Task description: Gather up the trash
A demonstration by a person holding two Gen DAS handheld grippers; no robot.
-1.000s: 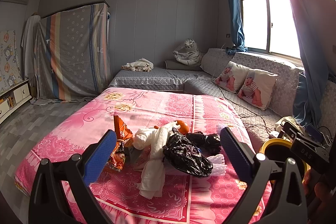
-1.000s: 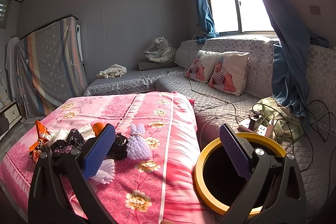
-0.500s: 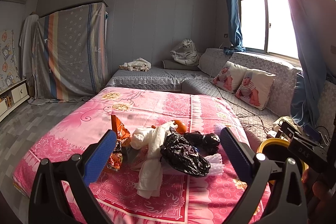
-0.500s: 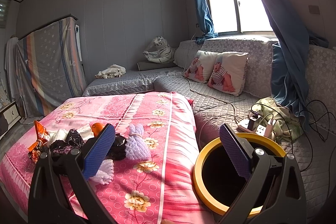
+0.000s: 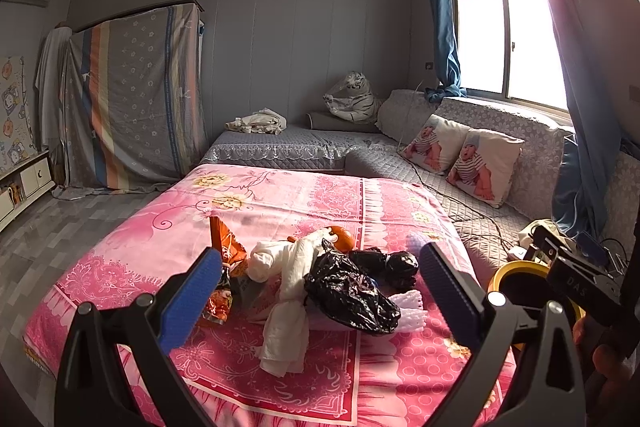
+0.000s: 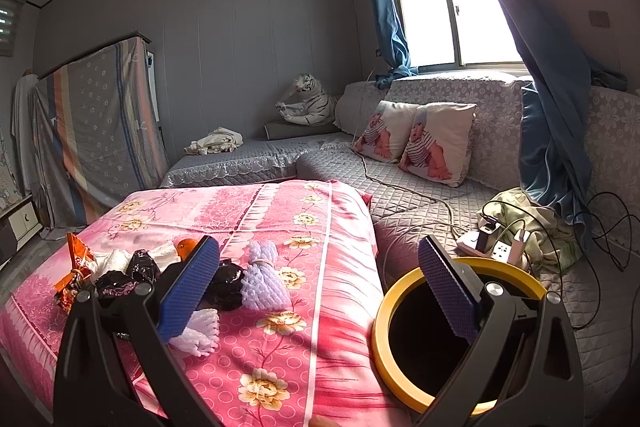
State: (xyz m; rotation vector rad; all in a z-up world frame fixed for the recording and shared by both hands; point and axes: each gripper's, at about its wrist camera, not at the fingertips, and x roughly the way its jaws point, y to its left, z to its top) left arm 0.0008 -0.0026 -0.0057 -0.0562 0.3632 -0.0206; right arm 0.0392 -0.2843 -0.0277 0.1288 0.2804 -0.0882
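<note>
**Trash pile on bed, bin at bedside — both hand-held grippers released**

The bed [image 5: 280, 203], covered in a pink floral sheet, fills the centre of both views. The yellow-rimmed bin [image 6: 404, 291] stands beside the bed's edge, against the grey quilted sofa [image 6: 404, 187]. The right wrist view shows the bin's dark opening almost whole; the left wrist view shows only an arc of its rim behind the other device.

The trash pile [image 5: 320, 279] lies near the bed's near end. The left wrist view shows it in full: a crumpled black plastic bag [image 5: 352, 295], a white tissue wad [image 5: 288, 291], an orange snack wrapper [image 5: 226, 251]. The right wrist view alone shows clearly a lilac foam net [image 6: 262, 277] at the pile's bin side.

The left hand-held gripper [image 5: 316, 291] is spread wide, empty, framing the pile. The right hand-held gripper [image 6: 316, 287] is likewise spread and empty — one finger before the pile, the other before the bin.
</note>
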